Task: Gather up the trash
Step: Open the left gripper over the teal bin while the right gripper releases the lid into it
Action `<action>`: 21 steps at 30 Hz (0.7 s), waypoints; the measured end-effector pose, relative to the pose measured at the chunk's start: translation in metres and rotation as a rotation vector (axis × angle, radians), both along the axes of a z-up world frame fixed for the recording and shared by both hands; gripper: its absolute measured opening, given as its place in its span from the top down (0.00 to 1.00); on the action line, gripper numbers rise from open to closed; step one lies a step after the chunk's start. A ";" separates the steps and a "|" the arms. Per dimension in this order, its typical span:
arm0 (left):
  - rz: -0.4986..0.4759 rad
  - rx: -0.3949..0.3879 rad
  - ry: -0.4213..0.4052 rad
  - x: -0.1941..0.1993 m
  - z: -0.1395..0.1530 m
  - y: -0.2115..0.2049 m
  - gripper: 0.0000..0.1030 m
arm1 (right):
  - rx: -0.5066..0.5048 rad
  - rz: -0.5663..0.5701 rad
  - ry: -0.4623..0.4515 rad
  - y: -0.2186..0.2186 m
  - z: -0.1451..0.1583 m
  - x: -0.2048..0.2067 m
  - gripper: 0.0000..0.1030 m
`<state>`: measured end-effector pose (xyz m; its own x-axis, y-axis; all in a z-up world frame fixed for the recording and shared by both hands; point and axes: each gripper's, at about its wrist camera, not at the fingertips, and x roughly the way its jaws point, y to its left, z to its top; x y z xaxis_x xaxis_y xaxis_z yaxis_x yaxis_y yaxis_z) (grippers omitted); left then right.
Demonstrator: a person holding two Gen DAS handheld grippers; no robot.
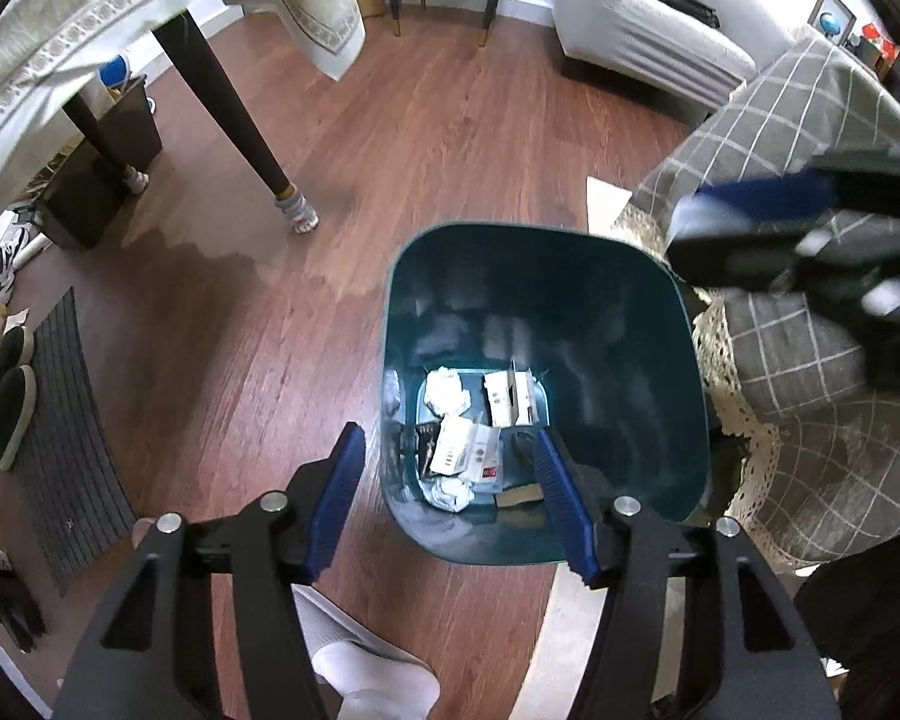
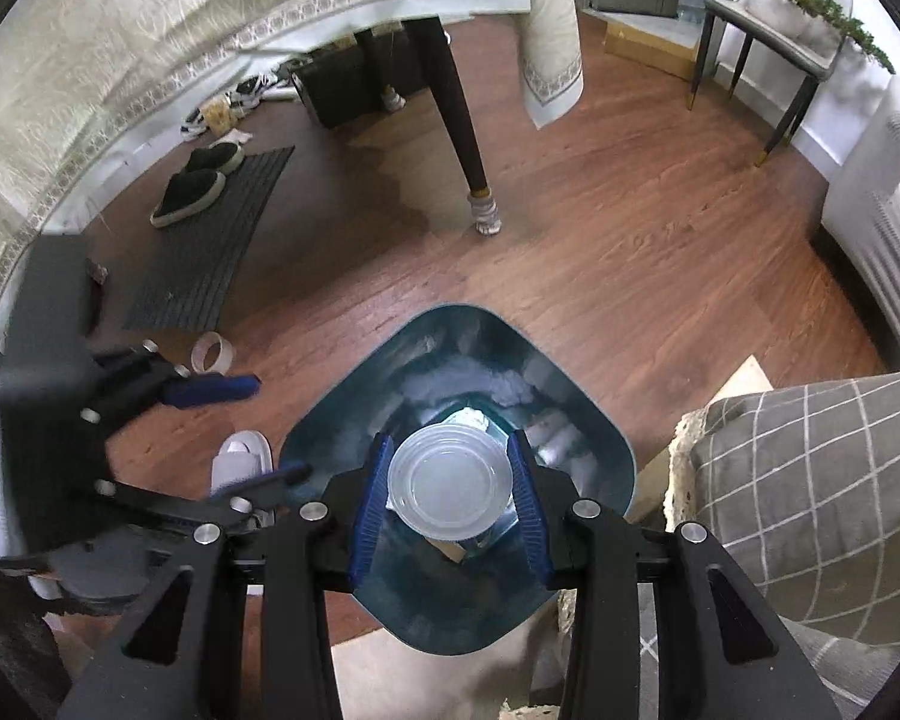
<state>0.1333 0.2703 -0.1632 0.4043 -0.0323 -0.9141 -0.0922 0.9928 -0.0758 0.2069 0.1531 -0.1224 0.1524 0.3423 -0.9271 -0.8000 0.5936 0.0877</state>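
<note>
The left claw (image 1: 450, 462) hangs over the near edge of the teal trash bin (image 1: 678, 360), its jaws spread wide with nothing between them. One blue pad (image 1: 339, 504) sits outside the bin's wall over the wooden floor (image 1: 450, 138), the other above the bin's inside. Down at the bottom of the bin lies the collected trash: crumpled white paper (image 1: 447, 393), small white cartons (image 1: 507, 399) and printed packets (image 1: 459, 450), all heaped together.

Over to the right claw (image 2: 450, 483), and it is clamped on a clear plastic cup (image 2: 450, 480), both blue pads pressed against the cup's sides. The cup is seen end on, a round translucent disc, directly above the bin's mouth (image 2: 606, 450). In the left wrist view this claw shows only as a dark, blurred shape at the upper right.

The bin stands on the floor just beside a sofa covered with a grey checked throw (image 1: 810, 360) edged in cream lace. A roll of clear tape (image 2: 212, 353) lies on the floor near the left claw. Farther off, dark slippers (image 2: 195, 183) rest on a grey mat (image 2: 222, 258), and a dark desk leg (image 2: 459, 120) wears a striped sock under a pale cloth.
</note>
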 end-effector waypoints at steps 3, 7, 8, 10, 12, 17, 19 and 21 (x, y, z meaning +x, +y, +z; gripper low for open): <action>0.012 -0.003 -0.030 -0.003 0.011 0.003 0.45 | -0.024 -0.003 0.015 0.002 -0.011 0.000 0.62; 0.026 -0.007 -0.075 -0.006 0.028 0.008 0.51 | -0.057 0.000 0.038 0.005 -0.024 -0.001 0.62; 0.029 -0.008 -0.084 -0.007 0.031 0.008 0.52 | -0.067 0.001 0.046 0.005 -0.029 -0.001 0.62; 0.035 -0.012 -0.106 -0.009 0.040 0.010 0.56 | -0.082 -0.001 0.057 0.005 -0.037 -0.001 0.62; 0.042 -0.018 -0.128 -0.010 0.049 0.012 0.60 | -0.106 -0.006 0.073 0.003 -0.047 -0.002 0.62; 0.052 -0.039 -0.174 -0.011 0.069 0.015 0.62 | -0.164 -0.014 0.114 -0.001 -0.069 -0.002 0.55; 0.061 -0.045 -0.190 -0.010 0.076 0.015 0.62 | -0.182 -0.023 0.099 -0.003 -0.072 -0.003 0.45; 0.066 -0.051 -0.203 -0.009 0.081 0.014 0.62 | -0.200 -0.024 0.086 -0.005 -0.070 -0.005 0.45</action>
<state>0.1247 0.2842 -0.0817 0.5824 -0.0433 -0.8118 -0.1351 0.9795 -0.1492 0.2018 0.1477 -0.1927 0.0759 0.1476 -0.9861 -0.7800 0.6249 0.0335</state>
